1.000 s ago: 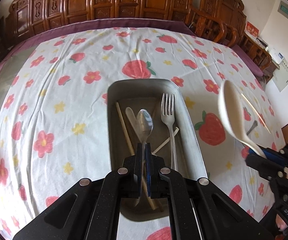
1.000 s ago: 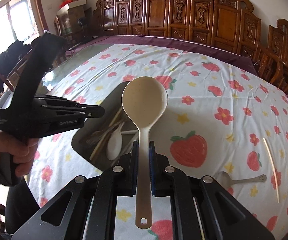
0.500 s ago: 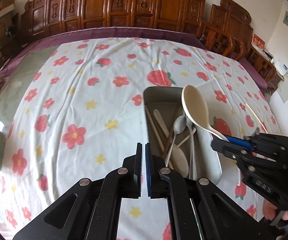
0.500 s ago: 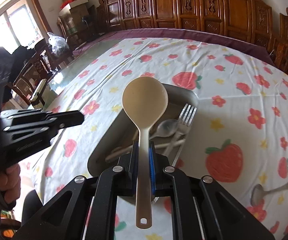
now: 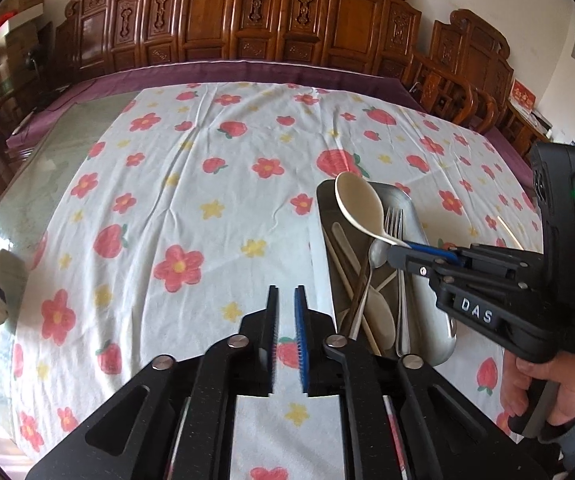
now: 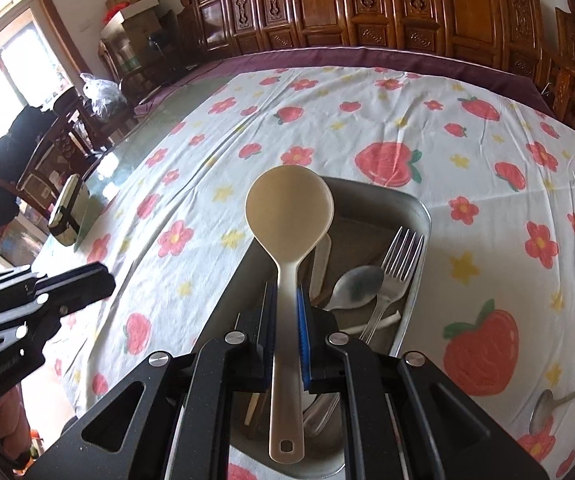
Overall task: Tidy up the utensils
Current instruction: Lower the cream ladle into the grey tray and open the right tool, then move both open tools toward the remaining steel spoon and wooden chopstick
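Observation:
My right gripper (image 6: 286, 290) is shut on the handle of a cream plastic serving spoon (image 6: 289, 208), whose bowl hangs over the far left end of the metal tray (image 6: 421, 206). A fork (image 6: 401, 248), a metal spoon (image 6: 357, 284), chopsticks and a white spoon lie in the tray. In the left wrist view the cream spoon (image 5: 357, 204) sticks up out of the right gripper (image 5: 397, 250) above the tray (image 5: 409, 200). Left of the tray, my left gripper (image 5: 286, 292) hovers over the cloth; its jaws are opening with nothing between them.
A small metal spoon (image 6: 543, 404) lies loose on the flowered tablecloth (image 5: 175, 184) right of the tray. A small strapped box (image 6: 65, 216) stands on the bare glass at the table's left edge. Carved wooden chairs (image 5: 255, 12) line the far side.
My left gripper let the metal spoon go into the tray, pulled away to the left and parted its jaws a little. My right gripper carried the cream spoon over the tray.

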Tool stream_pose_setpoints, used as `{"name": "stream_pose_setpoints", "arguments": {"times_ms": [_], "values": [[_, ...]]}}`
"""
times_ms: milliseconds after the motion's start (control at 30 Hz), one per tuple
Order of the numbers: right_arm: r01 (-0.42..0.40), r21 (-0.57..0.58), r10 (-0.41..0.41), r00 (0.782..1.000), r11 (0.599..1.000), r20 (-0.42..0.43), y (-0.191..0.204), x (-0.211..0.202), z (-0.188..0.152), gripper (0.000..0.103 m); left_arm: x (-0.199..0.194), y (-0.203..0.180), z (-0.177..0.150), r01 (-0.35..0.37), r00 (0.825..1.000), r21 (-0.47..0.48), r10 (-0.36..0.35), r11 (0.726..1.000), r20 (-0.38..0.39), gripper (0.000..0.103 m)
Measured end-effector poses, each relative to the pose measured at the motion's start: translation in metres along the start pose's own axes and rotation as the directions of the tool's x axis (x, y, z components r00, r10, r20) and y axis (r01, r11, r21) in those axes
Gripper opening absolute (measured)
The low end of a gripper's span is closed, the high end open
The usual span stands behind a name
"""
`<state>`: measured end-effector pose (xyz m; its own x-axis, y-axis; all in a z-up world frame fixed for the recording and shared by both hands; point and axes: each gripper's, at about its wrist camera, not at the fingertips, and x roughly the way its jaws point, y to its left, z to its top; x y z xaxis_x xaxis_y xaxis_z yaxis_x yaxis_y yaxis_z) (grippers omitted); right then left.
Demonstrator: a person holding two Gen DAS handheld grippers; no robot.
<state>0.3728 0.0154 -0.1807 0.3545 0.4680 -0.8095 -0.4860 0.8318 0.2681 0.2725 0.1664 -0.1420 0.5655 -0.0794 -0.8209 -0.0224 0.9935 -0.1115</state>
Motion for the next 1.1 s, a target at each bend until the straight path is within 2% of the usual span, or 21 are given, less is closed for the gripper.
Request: {"name": "stream_pose_setpoints", "arguments": {"times_ms": [200,333,367,433,600,800,867,933,1100], "values": [[0.043,0.017,-0.044,0.999,0.999,0.008,-0.004,0.002,0.004,0.011,-0.004,0.001,-0.001,0.001,1.000,-0.001,-0.001,1.000,0.006,0.010],[0.029,0.022,-0.029,1.000,0.999,0.003,-0.005,0.003,0.005,0.014,-0.006,0.000,-0.001,0.000,1.000,0.000,0.000,1.000,0.011,0.010],[0.018,0.015,-0.018,1.000,1.000,0.004,-0.004,0.002,0.005,0.021,-0.007,0.000,-0.001,-0.002,1.000,0.002,0.002,1.000,0.012,0.010],[-0.014,-0.006,0.014,1.000,1.000,0.011,-0.002,-0.002,0.003,0.025,-0.007,-0.001,-0.001,-0.003,1.000,0.002,0.003,1.000,0.012,0.010],[-0.011,-0.040,0.013,0.999,0.999,0.037,-0.010,-0.026,-0.006,0.025,-0.010,-0.008,0.000,0.003,1.000,0.010,-0.003,1.000,0.015,0.012],[0.024,-0.051,-0.020,0.997,0.998,0.080,-0.047,-0.074,-0.030,0.025,-0.015,-0.028,0.000,0.013,1.000,0.037,-0.013,0.999,0.024,0.029],[0.056,-0.048,-0.052,0.994,0.997,0.095,-0.068,-0.095,-0.043,0.025,-0.016,-0.038,0.000,0.021,0.999,0.050,-0.022,0.999,0.030,0.040],[0.088,-0.037,-0.084,0.991,0.995,0.100,-0.087,-0.112,-0.054,0.025,-0.016,-0.049,0.000,0.023,0.999,0.066,-0.025,0.998,0.038,0.064],[0.161,0.008,-0.161,0.981,0.987,0.104,-0.144,-0.148,-0.079,0.025,-0.009,-0.079,-0.001,0.064,0.997,0.112,-0.069,0.992,0.036,0.087]]}}
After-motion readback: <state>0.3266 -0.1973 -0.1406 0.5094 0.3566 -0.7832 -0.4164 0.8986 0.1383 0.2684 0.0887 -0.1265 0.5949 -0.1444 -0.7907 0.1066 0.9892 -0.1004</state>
